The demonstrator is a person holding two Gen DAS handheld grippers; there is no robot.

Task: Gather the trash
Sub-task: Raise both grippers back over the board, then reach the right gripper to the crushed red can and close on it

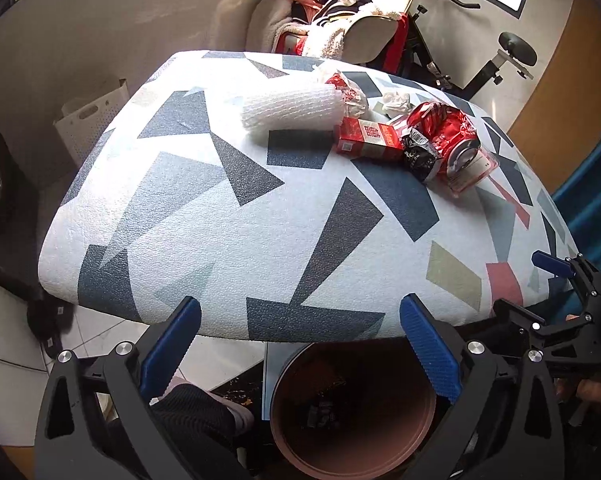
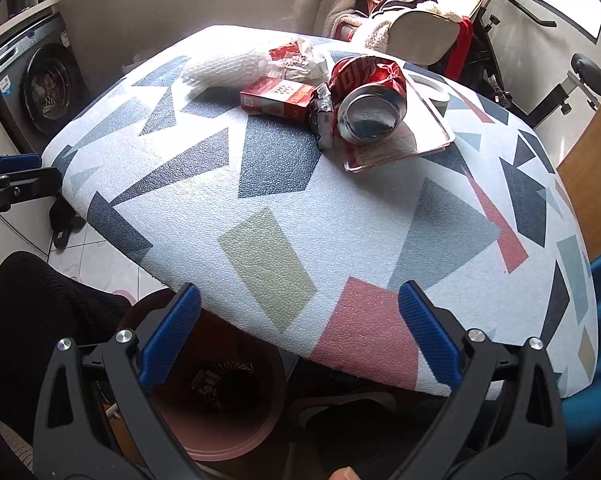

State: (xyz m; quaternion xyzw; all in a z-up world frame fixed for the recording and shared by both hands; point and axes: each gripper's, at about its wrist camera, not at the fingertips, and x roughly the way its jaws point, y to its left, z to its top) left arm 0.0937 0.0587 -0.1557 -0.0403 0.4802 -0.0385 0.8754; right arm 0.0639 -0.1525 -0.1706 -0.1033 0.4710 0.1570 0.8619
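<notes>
Trash lies at the far side of a table with a geometric-patterned cover: a white foam net sleeve, a red carton, a crushed red can, a dark crumpled wrapper, a clear plastic blister pack and a red-white wrapper. A brown bin stands on the floor under the near edge. My left gripper and right gripper are open and empty above the bin.
A chair piled with clothes and an exercise bike stand behind the table. A washing machine is at the left. A white basket stands on the floor. A blue object is at the right.
</notes>
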